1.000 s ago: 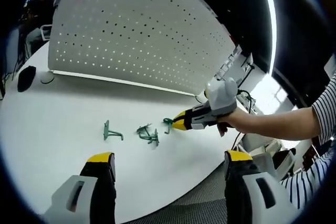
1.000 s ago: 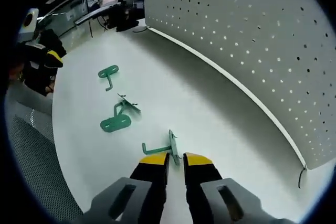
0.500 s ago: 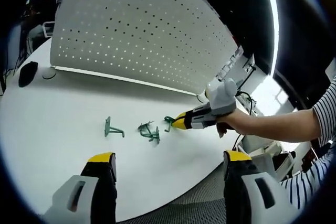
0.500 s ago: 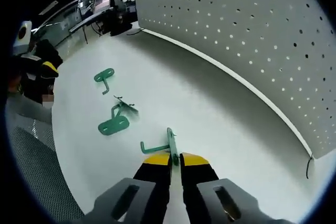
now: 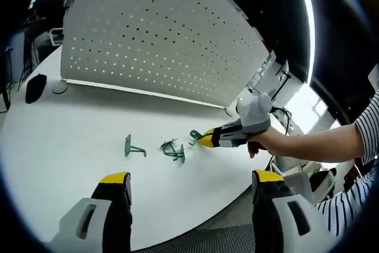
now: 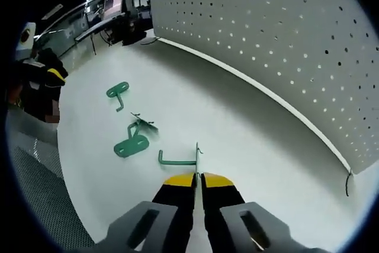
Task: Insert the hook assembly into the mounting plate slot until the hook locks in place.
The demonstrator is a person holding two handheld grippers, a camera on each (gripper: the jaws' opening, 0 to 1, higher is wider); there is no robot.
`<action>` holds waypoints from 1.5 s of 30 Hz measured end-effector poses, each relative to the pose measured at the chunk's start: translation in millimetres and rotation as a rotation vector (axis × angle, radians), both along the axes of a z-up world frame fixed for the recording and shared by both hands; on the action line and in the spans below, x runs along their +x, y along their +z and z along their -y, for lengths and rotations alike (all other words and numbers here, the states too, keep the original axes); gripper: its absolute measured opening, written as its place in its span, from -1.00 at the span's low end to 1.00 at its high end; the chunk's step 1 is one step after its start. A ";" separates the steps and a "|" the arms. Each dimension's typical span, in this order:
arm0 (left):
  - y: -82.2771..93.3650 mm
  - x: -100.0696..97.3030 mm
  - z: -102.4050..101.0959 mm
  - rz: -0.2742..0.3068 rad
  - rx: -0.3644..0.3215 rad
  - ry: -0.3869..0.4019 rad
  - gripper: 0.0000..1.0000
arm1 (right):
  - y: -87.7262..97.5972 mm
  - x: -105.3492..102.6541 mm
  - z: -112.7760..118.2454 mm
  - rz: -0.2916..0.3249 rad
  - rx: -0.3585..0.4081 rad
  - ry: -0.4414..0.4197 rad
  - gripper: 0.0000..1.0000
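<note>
**Right claw pinching hook on counter, left claw spread**

Right gripper view: right claw [image 6: 198, 177] jaws pressed together on the plate end of a green hook [image 6: 179, 159], which looks lifted just off the white counter [image 6: 237, 128]; hook arm sticks out to the left. Just beyond, a second green hook [image 6: 132, 144] with a small dark clip part touching it; further out a third hook [image 6: 118, 93] lying flat, apart from the others. Left claw [image 6: 47, 78] at the counter's far edge.

Left gripper view: left claw [image 5: 186, 189] jaws wide apart, nothing between them, above the near counter [image 5: 59, 128] edge. Mid-counter, three green hooks in a row: one [image 5: 134, 147], middle [image 5: 173, 149], and the one [image 5: 195, 137] in the right claw [image 5: 204, 140], held by a hand [image 5: 260, 140] with a striped sleeve.

Behind: white pegboard [image 5: 160, 39] standing upright on the counter. A dark mouse [image 5: 35, 87] near its left end. Dim room beyond, with monitors and desks.
</note>
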State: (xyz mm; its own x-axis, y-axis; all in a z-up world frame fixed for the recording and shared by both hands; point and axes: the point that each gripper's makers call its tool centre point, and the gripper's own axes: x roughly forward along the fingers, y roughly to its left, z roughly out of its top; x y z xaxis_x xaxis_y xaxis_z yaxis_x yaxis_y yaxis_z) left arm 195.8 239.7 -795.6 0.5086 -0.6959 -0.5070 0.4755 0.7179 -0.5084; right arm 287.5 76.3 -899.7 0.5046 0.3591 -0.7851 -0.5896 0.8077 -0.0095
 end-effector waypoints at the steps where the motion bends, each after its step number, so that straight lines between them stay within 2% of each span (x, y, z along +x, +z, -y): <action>1: 1.5 1.1 0.3 0.004 0.000 -0.001 0.71 | 1.8 0.6 0.1 0.001 0.003 -0.004 -0.97; 5: 11.3 7.1 4.2 0.026 -0.007 -0.006 0.71 | 20.0 3.9 -1.8 0.046 0.012 -0.013 -0.98; 12: 27.2 18.0 9.6 0.081 0.000 -0.016 0.75 | 64.0 15.9 -7.9 0.182 0.054 -0.023 -0.98; 16: 39.5 25.4 14.5 0.081 -0.056 -0.004 0.73 | 90.9 15.3 -14.9 0.236 0.092 -0.035 -0.98; 19: 50.3 32.0 19.7 0.055 -0.152 0.035 0.72 | 112.1 12.6 -22.5 0.289 0.152 -0.067 -0.98; 21: 52.7 34.8 19.9 0.048 -0.166 0.042 0.72 | 120.9 7.8 -24.7 0.308 0.177 -0.090 -0.98; 26: 58.5 38.7 25.9 0.059 -0.165 0.032 0.68 | 130.9 -4.7 -31.0 0.337 0.202 -0.106 -0.98; 28: 59.7 40.0 29.8 0.060 -0.166 0.023 0.66 | 132.5 -11.2 -34.5 0.313 0.251 -0.139 -0.98; 32: 63.1 38.8 39.9 0.056 -0.184 -0.002 0.54 | 141.5 -21.2 -36.7 0.336 0.265 -0.154 -0.98; 38: 69.2 39.1 55.2 0.061 -0.196 -0.040 0.50 | 157.4 -30.2 -38.4 0.365 0.307 -0.181 -0.98; 42: 78.0 41.9 61.8 0.084 -0.217 -0.053 0.44 | 167.2 -35.3 -39.2 0.376 0.367 -0.221 -0.98; 45: 82.9 41.4 67.1 0.081 -0.231 -0.069 0.40 | 170.1 -39.7 -37.9 0.366 0.408 -0.259 -0.98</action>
